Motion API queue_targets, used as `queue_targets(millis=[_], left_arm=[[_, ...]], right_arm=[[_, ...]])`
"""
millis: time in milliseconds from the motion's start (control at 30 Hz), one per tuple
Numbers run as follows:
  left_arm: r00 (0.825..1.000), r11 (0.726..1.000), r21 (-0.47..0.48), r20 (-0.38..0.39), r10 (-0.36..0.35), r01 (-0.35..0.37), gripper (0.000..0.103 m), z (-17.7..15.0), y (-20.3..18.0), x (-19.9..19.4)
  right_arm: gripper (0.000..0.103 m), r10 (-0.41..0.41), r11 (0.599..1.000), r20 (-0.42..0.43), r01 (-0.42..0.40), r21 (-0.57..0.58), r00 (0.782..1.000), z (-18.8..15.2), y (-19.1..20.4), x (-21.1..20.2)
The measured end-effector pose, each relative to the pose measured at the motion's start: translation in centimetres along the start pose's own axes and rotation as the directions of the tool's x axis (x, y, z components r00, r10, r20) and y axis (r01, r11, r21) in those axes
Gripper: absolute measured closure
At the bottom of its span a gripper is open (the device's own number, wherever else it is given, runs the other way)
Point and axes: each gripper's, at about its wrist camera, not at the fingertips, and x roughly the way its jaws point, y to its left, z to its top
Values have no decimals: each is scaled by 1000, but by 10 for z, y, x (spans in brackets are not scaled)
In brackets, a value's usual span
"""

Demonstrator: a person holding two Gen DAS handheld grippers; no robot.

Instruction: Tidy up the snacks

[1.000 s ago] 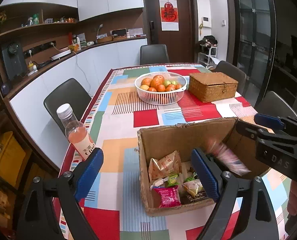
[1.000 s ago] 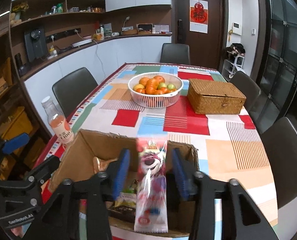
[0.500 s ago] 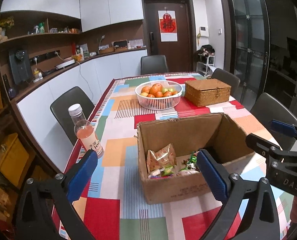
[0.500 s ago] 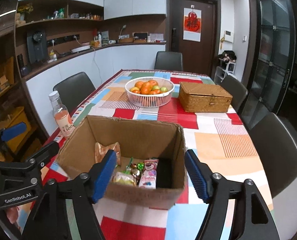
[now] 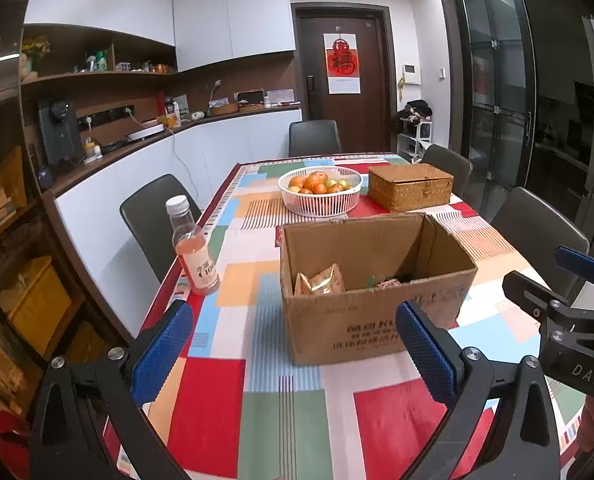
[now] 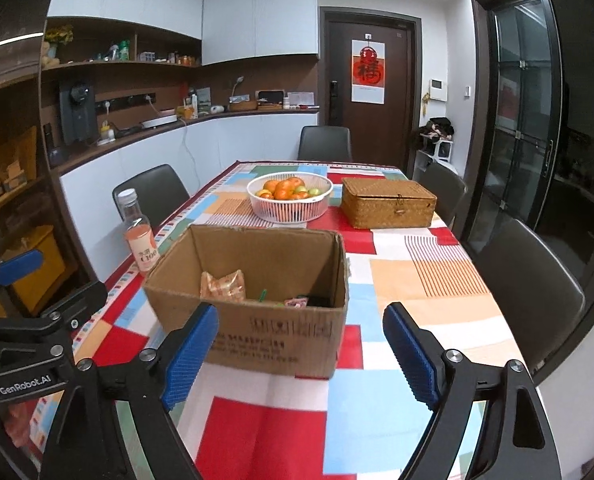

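Both claws, left claw (image 5: 295,354) and right claw (image 6: 301,354), spread empty, snack box (image 6: 253,292) just beyond.

Dark door (image 6: 371,92), white cabinets (image 6: 257,16), grey chairs (image 6: 529,276)

The tablecloth (image 5: 297,412) is a patchwork of red, sky-blue, green, peach and white blocks, some striped with thin dark lines. The cardboard box (image 6: 273,336) is plain brown with dark print on its side. A snack packet (image 6: 222,286) inside it is orange and cream. The bottle (image 5: 195,256) holds pink drink under a white cap. The basket (image 6: 290,202) is white, its fruit orange and green. The wicker case (image 6: 389,204) is golden brown. Both grippers have black frames and blue pads (image 5: 163,354).
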Motion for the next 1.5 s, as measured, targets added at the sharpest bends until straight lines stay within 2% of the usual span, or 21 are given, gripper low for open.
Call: queue_targets(millis=[267,600,1500], left_arm=[[1000,1000,16,4,9,-9,0,-12,-4,-17],[999,1000,28,47,12,-13,0,-11,-4,-35],[998,999,34,57,24,-26,0,-9,-4,-40]], right_arm=[[18,-28,1000,4,28,0,1000,-15,0,-17],[18,-25,1000,2,25,2,1000,-24,0,-32],[18,-21,1000,2,21,3,1000,-25,0,-33]])
